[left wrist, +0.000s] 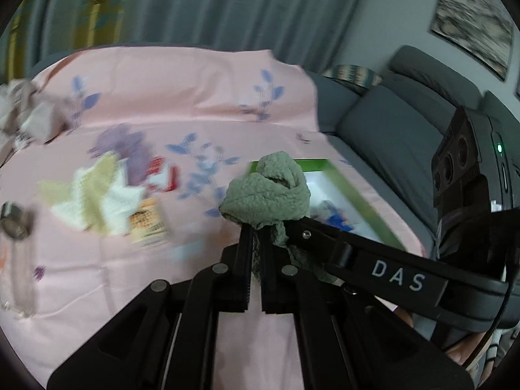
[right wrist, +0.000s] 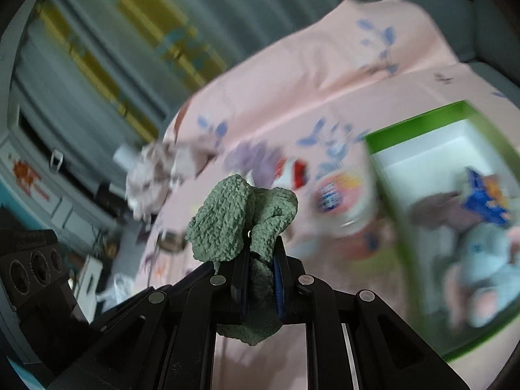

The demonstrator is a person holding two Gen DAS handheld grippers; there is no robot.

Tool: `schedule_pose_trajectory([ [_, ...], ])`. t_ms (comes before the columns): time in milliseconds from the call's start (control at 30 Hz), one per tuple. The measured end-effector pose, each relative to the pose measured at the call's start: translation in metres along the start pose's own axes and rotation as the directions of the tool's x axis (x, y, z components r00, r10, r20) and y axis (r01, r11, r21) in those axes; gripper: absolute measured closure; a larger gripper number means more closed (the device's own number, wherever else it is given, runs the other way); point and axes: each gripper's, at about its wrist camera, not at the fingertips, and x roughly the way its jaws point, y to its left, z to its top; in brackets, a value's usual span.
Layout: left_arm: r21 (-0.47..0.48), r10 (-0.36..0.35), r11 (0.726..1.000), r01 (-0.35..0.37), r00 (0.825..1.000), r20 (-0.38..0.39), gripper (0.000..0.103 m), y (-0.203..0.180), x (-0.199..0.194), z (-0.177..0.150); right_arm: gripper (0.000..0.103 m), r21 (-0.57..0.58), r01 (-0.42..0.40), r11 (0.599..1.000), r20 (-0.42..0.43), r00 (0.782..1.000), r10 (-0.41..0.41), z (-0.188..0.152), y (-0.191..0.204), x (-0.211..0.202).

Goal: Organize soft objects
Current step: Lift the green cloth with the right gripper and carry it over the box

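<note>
Around my tongs lies a pink floral sheet (left wrist: 182, 104) spread over a sofa, strewn with a cream knitted cloth (left wrist: 97, 195), blurred small packets (left wrist: 149, 221) and a crumpled pale cloth (right wrist: 152, 175). A green-rimmed box (right wrist: 419, 120) sits on the sheet to the right, holding a light blue plush toy (right wrist: 484, 260) and a blue packet (right wrist: 484, 198). I hold the sage-green fleecy cloth (left wrist: 269, 188) bunched above the sheet near the box, with both my left tongs (left wrist: 255, 234) and right tongs (right wrist: 261, 253) clamped tight on it, nubbly folds bulging above the fingers.
</note>
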Motion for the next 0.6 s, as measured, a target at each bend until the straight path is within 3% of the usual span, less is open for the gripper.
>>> schedule_pose_trajectory([
  [267, 0.077, -0.086, 0.993, 0.092, 0.993, -0.08, 0.103, -0.058, 0.056, 0.014, 0.087, 0.19, 0.048, 0.981, 0.122, 0.99, -0.073, 0.012, -0.068, -0.03],
  [600, 0.079, -0.07, 0.993, 0.087, 0.979, -0.194, 0.103, -0.074, 0.11, 0.004, 0.087, 0.337, 0.109, 0.935, 0.05, 0.99, -0.133, 0.009, -0.12, -0.011],
])
